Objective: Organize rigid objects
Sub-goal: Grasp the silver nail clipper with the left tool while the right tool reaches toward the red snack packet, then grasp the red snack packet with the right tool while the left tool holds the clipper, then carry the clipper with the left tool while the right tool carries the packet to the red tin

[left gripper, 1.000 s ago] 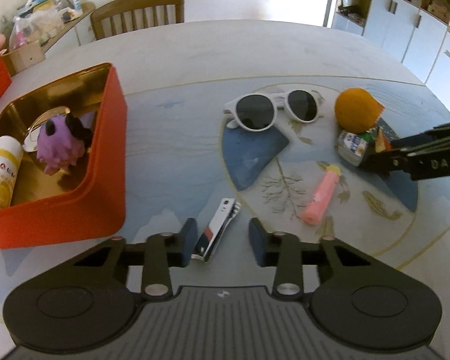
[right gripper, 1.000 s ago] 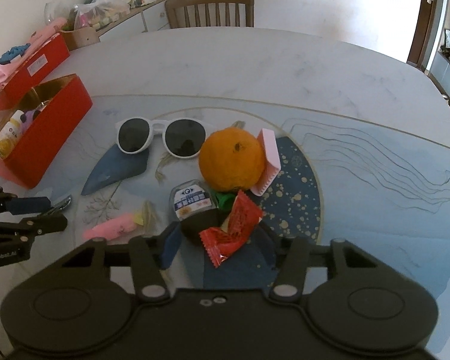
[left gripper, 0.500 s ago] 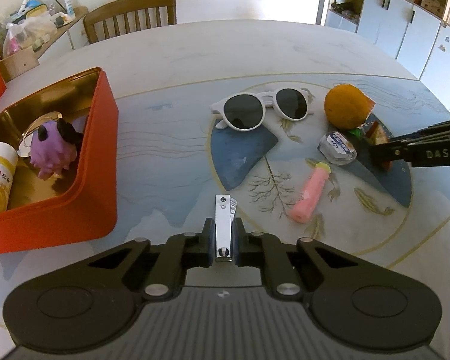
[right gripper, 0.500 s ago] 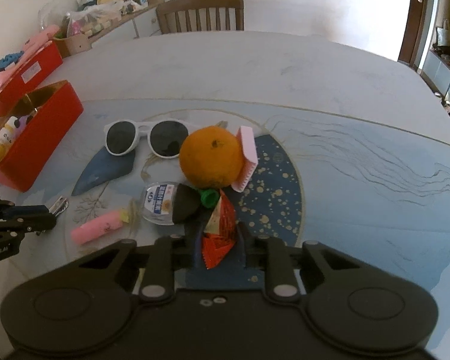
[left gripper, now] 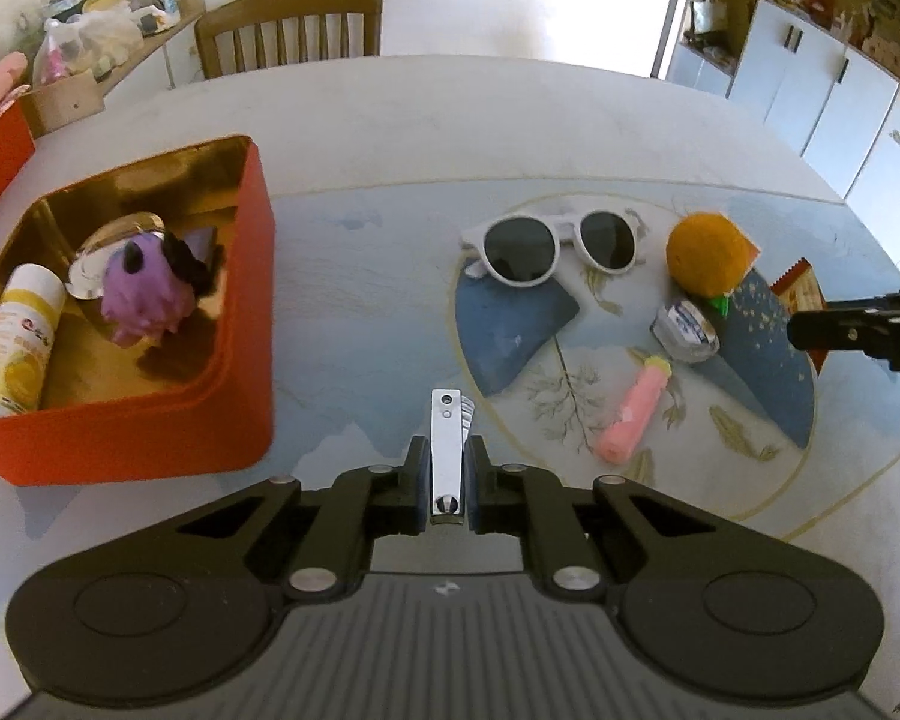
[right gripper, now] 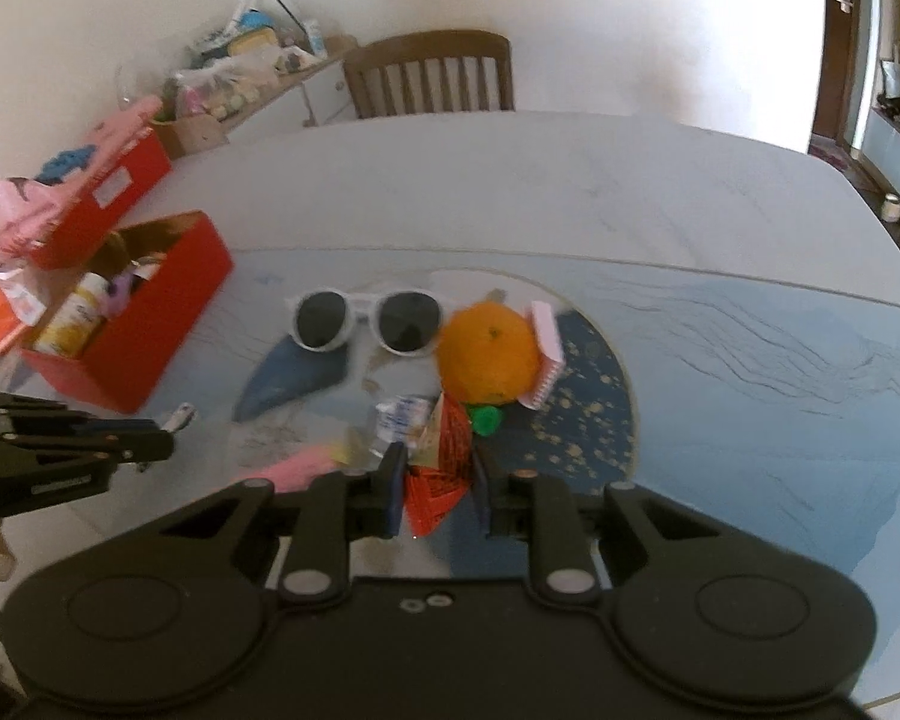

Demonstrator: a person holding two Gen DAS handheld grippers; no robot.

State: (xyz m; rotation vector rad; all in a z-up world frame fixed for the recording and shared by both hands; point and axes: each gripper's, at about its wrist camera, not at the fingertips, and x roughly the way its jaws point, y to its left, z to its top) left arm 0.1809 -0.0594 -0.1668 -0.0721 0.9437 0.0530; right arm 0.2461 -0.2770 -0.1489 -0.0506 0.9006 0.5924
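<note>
Now left tongs clamp the nail clipper, stiff, slick steel, mid-frame; right tongs pinch a light, crinkly red packet.

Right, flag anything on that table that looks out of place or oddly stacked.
The round orange fruit sits jammed into a small heap: a pink spiral notepad leans tilted against it, with a green cap and a small clear labelled tub crowded at its base. Nothing looks spilled or broken.
</note>
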